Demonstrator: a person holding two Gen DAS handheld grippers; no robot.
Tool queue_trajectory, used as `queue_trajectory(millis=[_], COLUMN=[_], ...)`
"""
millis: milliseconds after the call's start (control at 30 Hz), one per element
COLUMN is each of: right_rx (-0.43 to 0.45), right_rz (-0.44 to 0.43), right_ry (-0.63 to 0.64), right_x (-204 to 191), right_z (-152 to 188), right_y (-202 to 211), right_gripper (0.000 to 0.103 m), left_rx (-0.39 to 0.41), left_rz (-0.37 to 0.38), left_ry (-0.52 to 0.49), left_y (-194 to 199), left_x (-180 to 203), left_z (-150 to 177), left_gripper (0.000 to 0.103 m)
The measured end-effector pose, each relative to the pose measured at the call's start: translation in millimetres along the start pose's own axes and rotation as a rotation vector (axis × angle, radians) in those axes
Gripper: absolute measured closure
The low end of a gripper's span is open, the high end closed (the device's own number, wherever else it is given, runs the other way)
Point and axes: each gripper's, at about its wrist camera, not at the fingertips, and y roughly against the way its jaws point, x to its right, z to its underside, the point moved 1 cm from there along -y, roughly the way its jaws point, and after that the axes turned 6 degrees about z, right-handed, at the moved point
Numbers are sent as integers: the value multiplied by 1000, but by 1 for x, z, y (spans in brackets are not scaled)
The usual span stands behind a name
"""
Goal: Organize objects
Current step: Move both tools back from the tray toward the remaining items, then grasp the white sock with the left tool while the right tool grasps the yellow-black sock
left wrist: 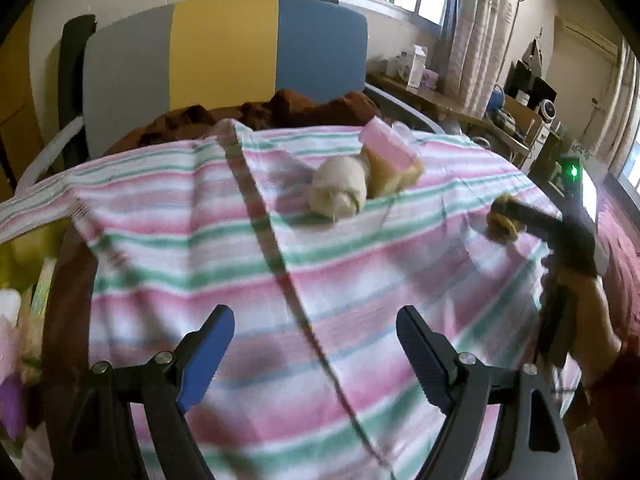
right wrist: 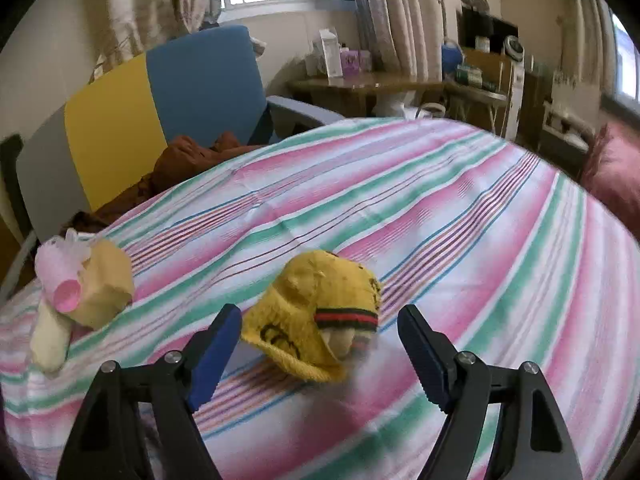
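Left gripper: nearest the lens in the left wrist view, 2 blue-padded fingers spread wide, nothing between them, only striped cloth below.
Right gripper: jaws apart, pads touching nothing; yellow cap sits just beyond the tips, nearer the left finger.
Yellow cap: crumpled, red-and-black band on its right side, resting on the cloth, free of both pads.
Striped cloth: pink, green and white, covers the whole work surface, a fold line running near to far in the left wrist view.
Far-left cluster: pink roll on a tan block, cream bundle touching them on the near side.
Chair: grey, yellow and blue back, beyond the cloth's far edge.
Blur: left wrist view smeared; small details unreadable.
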Motion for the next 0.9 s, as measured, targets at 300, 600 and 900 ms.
queue_trajectory(millis=[300, 600, 900], right_rx=[-17, 2, 14], right_rz=[24, 52, 73], right_ry=[103, 128, 142], right_x=[-20, -22, -25], right_z=[8, 11, 13], right_y=[-13, -12, -11], right_gripper=[58, 58, 58], left_rx=[0, -38, -36], left_rz=[26, 45, 9], left_ry=[-1, -80, -100], left_y=[-48, -107, -129], left_x=[5, 14, 10], left_z=[-47, -87, -80], left_gripper=[18, 18, 52])
